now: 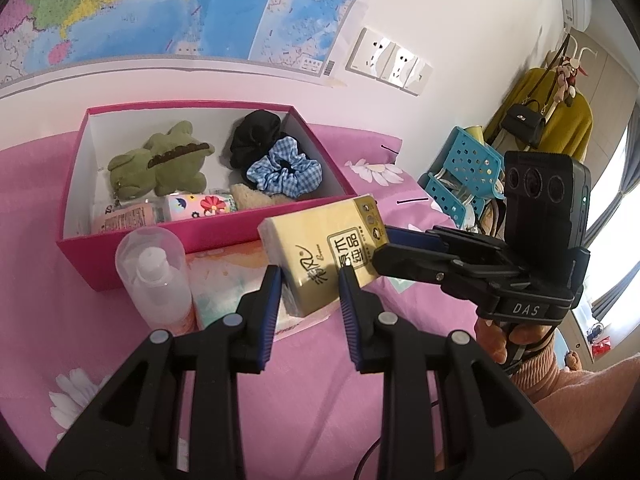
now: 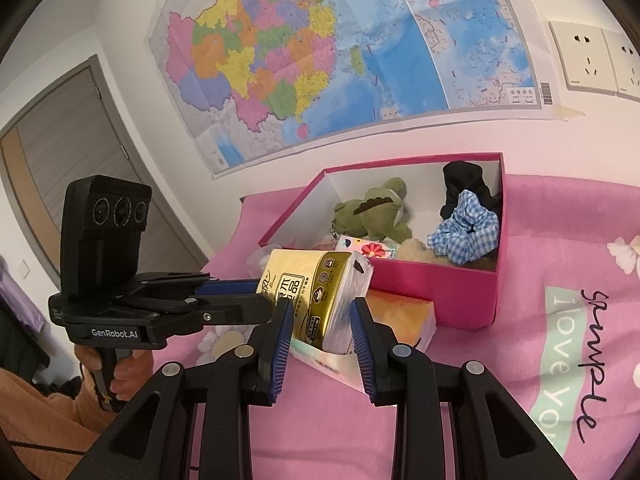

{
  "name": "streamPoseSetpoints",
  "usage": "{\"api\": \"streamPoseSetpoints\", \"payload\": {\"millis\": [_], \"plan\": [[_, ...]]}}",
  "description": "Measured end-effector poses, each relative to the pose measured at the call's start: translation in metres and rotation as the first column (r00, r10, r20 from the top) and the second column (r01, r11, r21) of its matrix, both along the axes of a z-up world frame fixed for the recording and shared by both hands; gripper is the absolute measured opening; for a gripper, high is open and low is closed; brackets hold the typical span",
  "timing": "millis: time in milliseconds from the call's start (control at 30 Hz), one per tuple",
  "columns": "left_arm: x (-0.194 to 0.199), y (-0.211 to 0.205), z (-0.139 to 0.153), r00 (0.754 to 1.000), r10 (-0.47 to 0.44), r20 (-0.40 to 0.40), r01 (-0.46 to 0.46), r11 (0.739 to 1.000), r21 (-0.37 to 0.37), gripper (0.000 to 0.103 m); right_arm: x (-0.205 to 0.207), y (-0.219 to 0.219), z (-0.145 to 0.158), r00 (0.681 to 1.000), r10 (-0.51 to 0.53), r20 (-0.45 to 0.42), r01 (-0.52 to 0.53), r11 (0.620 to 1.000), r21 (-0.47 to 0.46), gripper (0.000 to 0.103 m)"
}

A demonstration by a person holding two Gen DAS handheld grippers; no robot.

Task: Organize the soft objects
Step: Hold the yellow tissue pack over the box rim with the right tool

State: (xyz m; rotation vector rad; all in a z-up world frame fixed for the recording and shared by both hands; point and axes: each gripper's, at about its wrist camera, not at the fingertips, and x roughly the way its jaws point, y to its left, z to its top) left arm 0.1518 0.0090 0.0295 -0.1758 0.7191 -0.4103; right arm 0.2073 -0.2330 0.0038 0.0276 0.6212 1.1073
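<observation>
yellow tissue pack held between two grippers in front of a pink box

a yellow tissue pack (image 1: pixel 316 248) is seen lifted just above a pink bedsheet (image 1: pixel 280 380), close to the front wall of an open pink box (image 1: pixel 224 240). the pack is clamped from two sides. the left gripper (image 1: pixel 310 280) is closed on the pack's lower near corner, with its blue pads pressed to either side. the right gripper (image 2: pixel 320 320) is closed on the pack's white end. in each wrist view the other gripper is seen coming in from the side, its fingers ending at the pack. each gripper's handle is held by a hand (image 1: pixel 496 340) in a peach sleeve.

below the held pack, a second pack in pale orange wrapping (image 1: pixel 228 276) is laid flat on the sheet, touching the box front. a clear bottle (image 1: pixel 154 280) is stood just left of it, also against the box.

inside the box, a green plush toy (image 1: pixel 160 160) is laid at the left. a black scrunchie (image 1: pixel 252 136) and a blue checked scrunchie (image 1: pixel 286 170) are piled at the right. a small flowered packet (image 1: pixel 200 206) is tucked along the near wall.

a coloured map (image 2: pixel 320 48) is fixed to the white wall behind.
</observation>
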Motion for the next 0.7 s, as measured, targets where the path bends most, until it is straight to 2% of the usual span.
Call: {"api": "streamPoseSetpoints", "payload": {"millis": [700], "plan": [[0.0027,0.0005,0.0035,1.0,0.002,0.007,-0.002,1.0,0.008,0.031,0.0049,0.0017,0.0044,1.0,0.003,0.009,-0.003,1.0,0.009,0.031]]}}
